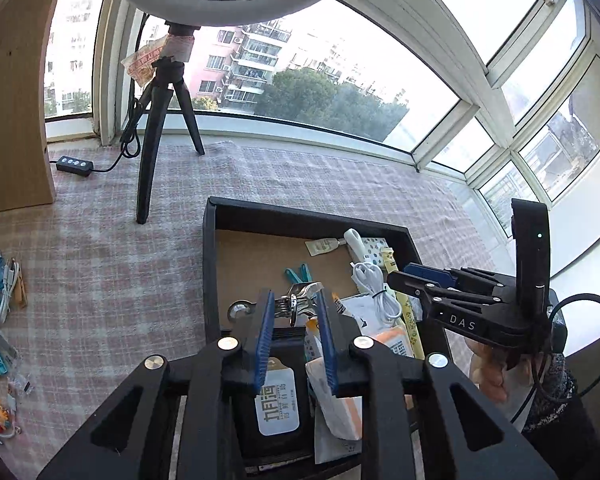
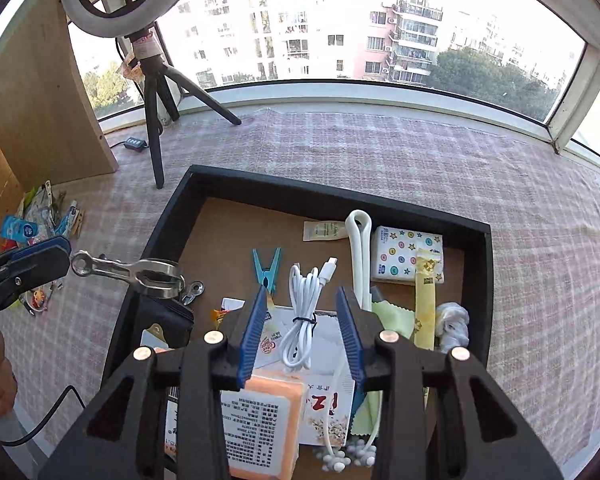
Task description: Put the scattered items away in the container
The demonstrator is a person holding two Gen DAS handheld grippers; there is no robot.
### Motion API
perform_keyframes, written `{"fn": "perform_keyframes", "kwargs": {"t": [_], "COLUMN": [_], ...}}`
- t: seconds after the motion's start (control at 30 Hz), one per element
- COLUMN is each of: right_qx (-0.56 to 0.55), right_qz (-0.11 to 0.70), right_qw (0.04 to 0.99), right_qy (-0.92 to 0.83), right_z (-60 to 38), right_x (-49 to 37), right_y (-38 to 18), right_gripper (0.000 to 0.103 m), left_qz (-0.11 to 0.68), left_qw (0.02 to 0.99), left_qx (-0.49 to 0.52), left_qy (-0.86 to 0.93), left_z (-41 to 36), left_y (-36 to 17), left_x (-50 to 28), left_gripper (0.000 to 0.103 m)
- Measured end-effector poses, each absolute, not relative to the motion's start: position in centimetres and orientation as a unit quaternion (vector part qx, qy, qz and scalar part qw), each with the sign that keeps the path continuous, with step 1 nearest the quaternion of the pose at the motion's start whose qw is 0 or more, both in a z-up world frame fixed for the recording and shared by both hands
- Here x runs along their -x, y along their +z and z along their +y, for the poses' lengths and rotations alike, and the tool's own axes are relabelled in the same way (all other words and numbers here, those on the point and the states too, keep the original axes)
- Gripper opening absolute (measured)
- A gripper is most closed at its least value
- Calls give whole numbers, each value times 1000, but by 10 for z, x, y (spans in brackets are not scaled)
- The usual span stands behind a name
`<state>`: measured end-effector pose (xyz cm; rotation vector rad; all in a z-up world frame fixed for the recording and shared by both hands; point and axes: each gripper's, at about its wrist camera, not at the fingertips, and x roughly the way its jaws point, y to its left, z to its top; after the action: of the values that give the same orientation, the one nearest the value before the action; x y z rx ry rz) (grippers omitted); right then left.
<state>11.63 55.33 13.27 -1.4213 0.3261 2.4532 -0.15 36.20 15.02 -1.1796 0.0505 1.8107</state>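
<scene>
1. Far left: a pale wooden panel [image 1: 12, 100] stands on a tabletop covered with a pink checked cloth [image 1: 100, 260].
2. Below the panel, loose items [image 1: 4, 292] still lie on the cloth, well apart from the container. They include blue pegs, a wooden peg, a white lead and small packets.
3. A ring light on a black tripod [image 1: 156, 120] stands on the cloth in front of a wide window, behind the container's far left corner.
4. The left gripper [image 1: 293, 294] points down over the near left part of the container. Its blue-padded jaws stand apart, released.
5. A shiny metal clip [image 2: 140, 274] sits just at the tips of the left jaws, above the container's left wall. The right wrist view shows its ring end right beside the tip. Whether the pads touch it cannot be told.
6. The container [image 2: 172, 216], a shallow black tray with a brown floor, fills the middle of both views.
7. Inside it, from left: a black wallet [image 1: 268, 392], a blue peg [image 2: 268, 268], a coiled white cable [image 2: 304, 308], an orange packet [image 2: 260, 420], a white looped strap [image 2: 360, 248], a yellow sachet [image 2: 426, 300] and a star-printed tissue pack [image 2: 404, 252].
8. The right gripper [image 2: 302, 289] hangs over the container's near middle. Its jaws are spread and grasp nothing; the white cable lies below the gap.
9. Far right in the left wrist view, a person's hand [image 1: 488, 372] holds the right gripper's handle.
</scene>
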Motion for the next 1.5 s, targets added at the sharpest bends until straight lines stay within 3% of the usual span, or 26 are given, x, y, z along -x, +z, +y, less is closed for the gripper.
{"fn": "perform_keyframes", "kwargs": {"t": [0.37,0.73,0.93,1.03,1.33,1.5], "right_qx": [449,473,495,508,540,563], "right_qz": [104,25,-10,-36,-84,-67], "right_qw": [100,-55,-136,-173,-238,-260], "right_qy": [882,879,858,843,803,781], "right_z": [524,388,303,264,188,181], "right_x": [-108,-29,26,53,125,152], "right_y": [157,159,141,125,85,64], "right_gripper": [53,53,52,49,46,46], "left_qz": [11,-6,-34,-37,-66,-59], "left_qw": [444,318,240,215,209,213], "left_qx": [489,496,525,538,570,583], "left_qy": [751,808,816,814,792,782], "left_z": [327,163,71,44,24,33], "left_y": [142,119,89,73,40,30], "left_x": [12,55,80,87,106,116], "left_gripper": [40,33,20,19,16,16]}}
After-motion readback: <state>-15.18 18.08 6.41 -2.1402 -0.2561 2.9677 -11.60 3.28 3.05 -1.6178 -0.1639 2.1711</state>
